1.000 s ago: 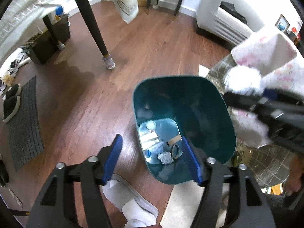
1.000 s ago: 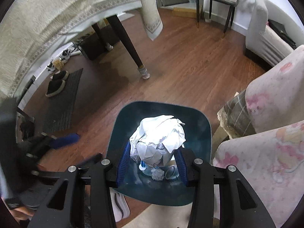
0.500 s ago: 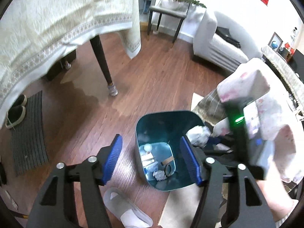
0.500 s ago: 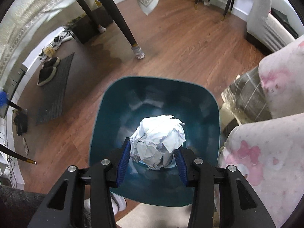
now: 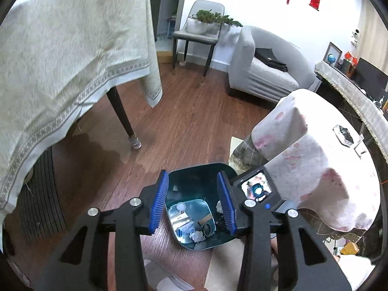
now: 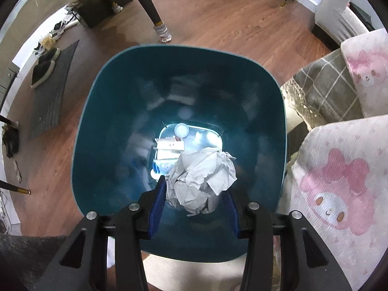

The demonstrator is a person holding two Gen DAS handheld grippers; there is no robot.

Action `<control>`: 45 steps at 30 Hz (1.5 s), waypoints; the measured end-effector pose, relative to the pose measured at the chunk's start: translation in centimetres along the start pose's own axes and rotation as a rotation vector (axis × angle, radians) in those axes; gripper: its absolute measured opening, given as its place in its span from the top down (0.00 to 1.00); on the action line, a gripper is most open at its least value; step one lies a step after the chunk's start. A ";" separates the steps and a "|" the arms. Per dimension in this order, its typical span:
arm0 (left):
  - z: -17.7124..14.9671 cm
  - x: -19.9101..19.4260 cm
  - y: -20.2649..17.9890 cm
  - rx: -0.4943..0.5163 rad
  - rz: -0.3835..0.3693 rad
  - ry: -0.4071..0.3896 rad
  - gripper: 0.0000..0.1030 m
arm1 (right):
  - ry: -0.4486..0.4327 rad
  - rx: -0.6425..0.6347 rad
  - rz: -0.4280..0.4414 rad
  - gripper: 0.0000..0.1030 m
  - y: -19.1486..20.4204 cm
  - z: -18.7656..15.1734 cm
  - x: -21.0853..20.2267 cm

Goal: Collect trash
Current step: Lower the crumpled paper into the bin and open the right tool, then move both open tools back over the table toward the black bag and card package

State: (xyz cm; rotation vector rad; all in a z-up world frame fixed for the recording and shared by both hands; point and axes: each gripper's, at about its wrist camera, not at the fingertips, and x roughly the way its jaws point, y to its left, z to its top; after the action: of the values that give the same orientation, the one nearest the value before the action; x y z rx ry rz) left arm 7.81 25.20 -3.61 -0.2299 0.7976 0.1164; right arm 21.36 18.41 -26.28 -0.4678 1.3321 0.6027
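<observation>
Firstly, left wrist view: left gripper (image 5: 192, 205) above the teal bin (image 5: 194, 169), jaws closing with nothing between them; small trash items on the bin floor. Right wrist view: right gripper (image 6: 194, 200) inside the bin's mouth (image 6: 101, 111), clenched on a crumpled paper ball (image 6: 200, 180) held over the bin's bottom.

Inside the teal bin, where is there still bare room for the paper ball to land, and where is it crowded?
The bin's bare floor shows only along the far right edge, beside the round lid. The left and near floor is crowded with packaging. The paper ball, gripped in the right tool, hangs over the near side.
</observation>
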 end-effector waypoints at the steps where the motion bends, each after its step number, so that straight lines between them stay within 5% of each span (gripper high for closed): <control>1: 0.2 -0.4 -0.2 0.007 -0.001 -0.009 0.58 | 0.013 -0.003 0.000 0.53 0.0 -0.1 0.2; 6: 0.8 -1.5 -0.5 0.011 -0.015 -0.035 0.58 | 0.017 -0.019 -0.033 0.39 0.0 -0.2 -0.1; 14: 2.3 -2.5 -0.7 -0.023 -0.035 -0.078 0.57 | -0.046 -0.040 -0.005 0.39 -0.4 -0.3 -3.1; 27: 4.5 -2.9 -1.9 -0.054 -0.031 -0.126 0.51 | -0.321 -0.086 0.097 0.59 -0.8 -0.9 -14.3; 37: 5.3 -1.9 -5.0 -0.042 -0.057 -0.123 0.39 | -0.539 -0.070 0.066 0.60 -4.9 -3.7 -23.1; 45: 5.7 -0.5 -9.8 0.012 -0.096 -0.110 0.30 | -0.598 0.008 0.023 0.60 -10.3 -6.2 -25.6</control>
State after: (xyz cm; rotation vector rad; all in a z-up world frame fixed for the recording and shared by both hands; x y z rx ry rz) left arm 13.25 17.08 2.15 -0.2481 0.6762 0.0333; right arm 20.13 3.14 -2.48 -0.2355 0.7696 0.6892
